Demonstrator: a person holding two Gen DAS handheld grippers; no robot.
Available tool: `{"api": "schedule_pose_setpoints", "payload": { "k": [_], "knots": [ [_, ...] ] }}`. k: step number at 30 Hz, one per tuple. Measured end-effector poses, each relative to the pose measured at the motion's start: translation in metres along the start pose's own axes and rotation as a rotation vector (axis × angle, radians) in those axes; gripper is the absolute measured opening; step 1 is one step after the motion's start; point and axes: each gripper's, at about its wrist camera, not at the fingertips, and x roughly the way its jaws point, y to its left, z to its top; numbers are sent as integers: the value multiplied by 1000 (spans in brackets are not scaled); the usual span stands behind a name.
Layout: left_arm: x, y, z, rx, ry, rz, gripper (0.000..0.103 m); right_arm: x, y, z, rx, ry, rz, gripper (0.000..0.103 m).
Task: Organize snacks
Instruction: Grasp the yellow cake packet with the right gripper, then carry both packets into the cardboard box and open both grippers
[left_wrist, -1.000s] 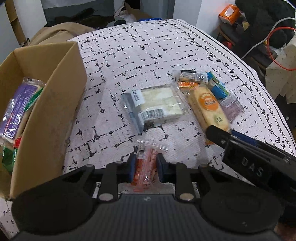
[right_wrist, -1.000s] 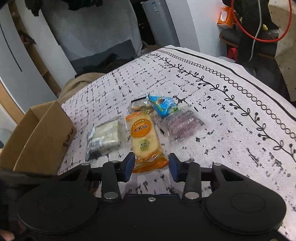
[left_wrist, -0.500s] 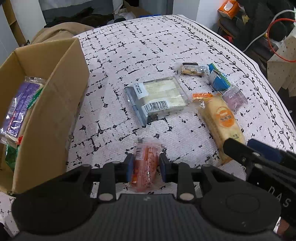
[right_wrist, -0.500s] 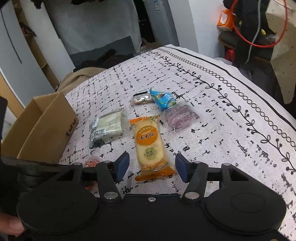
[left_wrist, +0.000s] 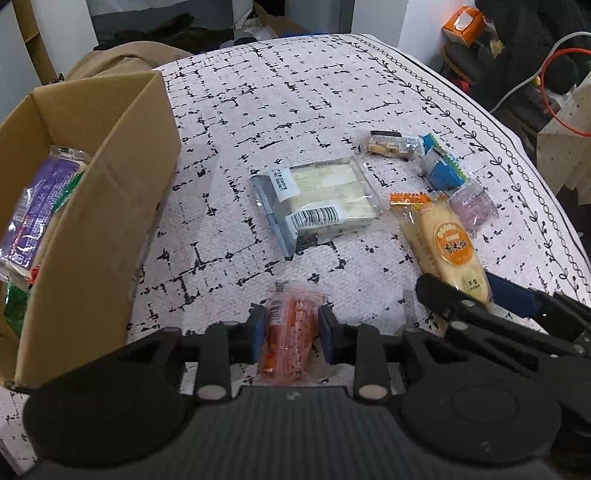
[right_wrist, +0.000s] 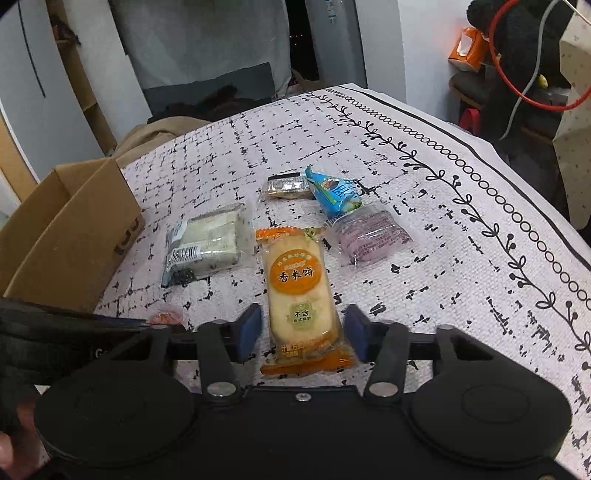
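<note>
While the snacks are lying scattered over the patterned tablecloth (left_wrist: 295, 92), the left gripper (left_wrist: 291, 334) is closing its blue pads on a small red-orange snack packet (left_wrist: 290, 332), which is sitting squeezed between them at about 6 o'clock in the left wrist view. At 9 o'clock from it the cardboard box (left_wrist: 110, 206) is standing open, already holding a purple packet (left_wrist: 33, 214) and something green (left_wrist: 13, 310).

Over at 3 o'clock the right gripper (right_wrist: 303, 334) is straddling the lower end of the orange rice cracker pack (right_wrist: 297, 291); its jaws are closing, but a sliver of cloth is showing on each side, so the pads are not pressing on the wrapper.

Beyond the cracker pack, at 12 o'clock in the right wrist view, a silver-and-brown bar (right_wrist: 286, 184) and a blue wrapper (right_wrist: 334, 194) are lying touching, with a pale purple packet (right_wrist: 369, 236) just beside them at 1 o'clock. A clear pack of white cake slices (right_wrist: 207, 243) is resting at 10 o'clock, between the cracker pack and the box.
</note>
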Motion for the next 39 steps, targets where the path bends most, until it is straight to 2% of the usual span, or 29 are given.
{"api": "schedule_pose_setpoints", "payload": {
  "k": [3, 11, 22, 39],
  "knots": [
    [-1, -1, 1, 2, -2, -2, 24, -4, -2, 0, 27, 7, 33, 36],
    [-9, 6, 2, -40, 6, -26, 22, -20, 6, 2, 27, -8, 41, 36],
    [-40, 16, 9, -57, -71, -69, 22, -56, 13, 20, 86, -69, 22, 36],
    [-85, 36, 14, -83, -197, -85, 22, -92, 51, 42, 61, -123, -16, 36]
  ]
}}
